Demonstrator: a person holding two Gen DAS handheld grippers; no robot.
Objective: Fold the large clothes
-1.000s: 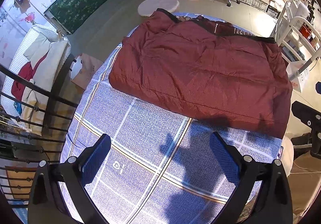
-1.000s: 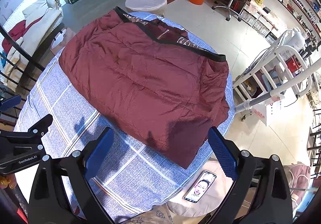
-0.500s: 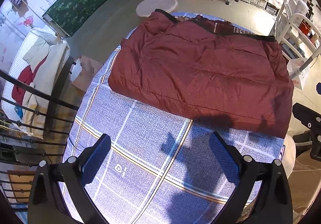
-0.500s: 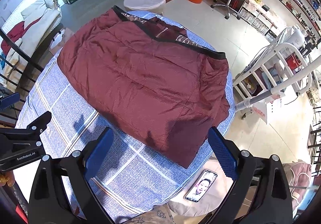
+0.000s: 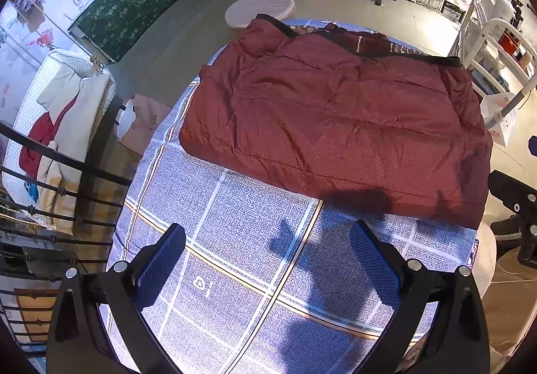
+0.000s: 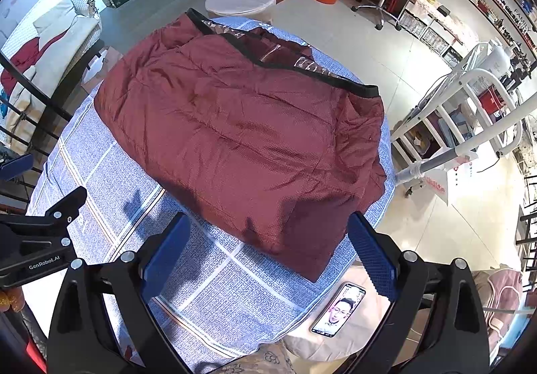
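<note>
Maroon quilted fabric fills the middle of both views: a large padded maroon jacket with black trim (image 5: 335, 125) lies folded into a rough rectangle on the round worktop under a blue-and-white checked cloth (image 5: 235, 239). Its black-edged hem and a metal zip pull (image 6: 268, 53) sit along the far edge, toward the top of the frame, so the smooth folded side faces the person, probably to give an easy edge for another fold.

Both claws hang above the cloth at the bottom of their frames, clear of the jacket. The left claw (image 5: 268, 263) has its blue-padded fingers spread wide with nothing between them; the right claw (image 6: 268, 250) is likewise spread and empty, its tips framing the jacket's near corner, which droops over the worktop rim at lower right. That corner looks like the likeliest next hold.

A smartphone with a lit screen (image 6: 339, 310) rests on a pale cushion below the rim. Sleeves are tucked out of sight, so how many layers the bundle has cannot be told. The left device shows only as a black bracket at the right view's left edge.
</note>
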